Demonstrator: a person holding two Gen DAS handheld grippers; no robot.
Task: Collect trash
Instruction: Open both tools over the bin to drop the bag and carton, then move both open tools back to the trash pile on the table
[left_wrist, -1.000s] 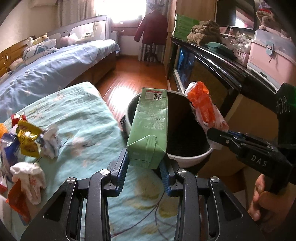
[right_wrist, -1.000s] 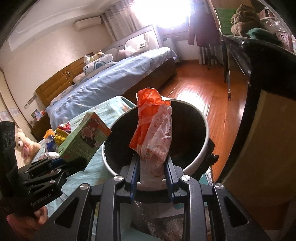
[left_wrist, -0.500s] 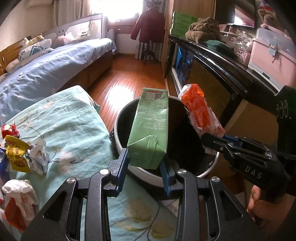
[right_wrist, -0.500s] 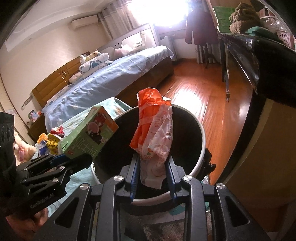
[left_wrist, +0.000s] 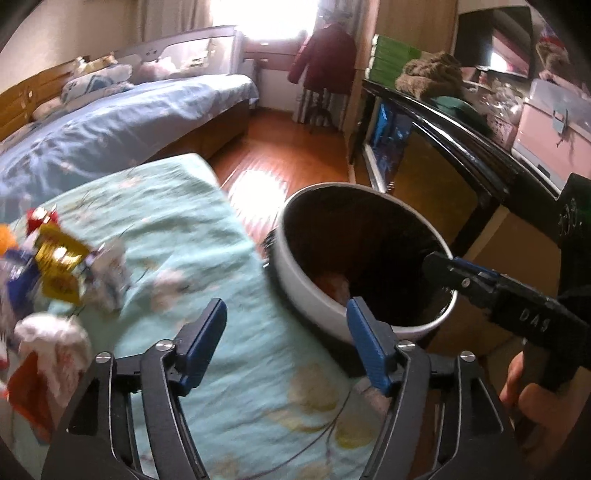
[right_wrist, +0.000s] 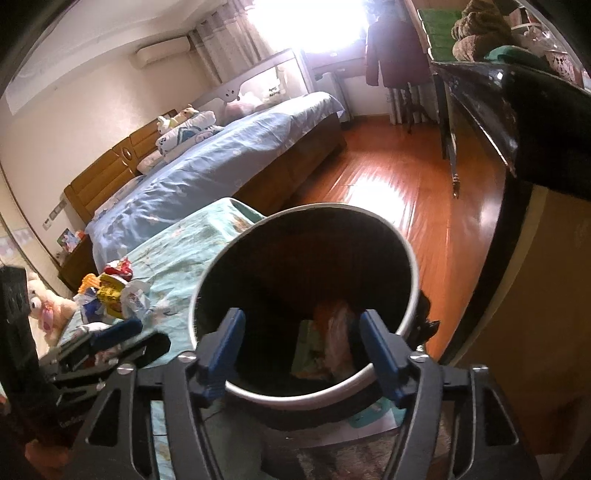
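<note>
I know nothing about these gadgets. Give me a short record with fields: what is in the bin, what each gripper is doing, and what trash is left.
Bin: round bin, white rim, dark inside, on the floor beside the covered table
In the bin: green carton and orange-and-white wrapper
Left gripper: open, empty, jaws just opened, above the tablecloth edge near the bin
Right gripper: open, empty, jaws just opened, over the bin's mouth
Trash left: pile of wrappers and crumpled tissue on the floral tablecloth
</note>
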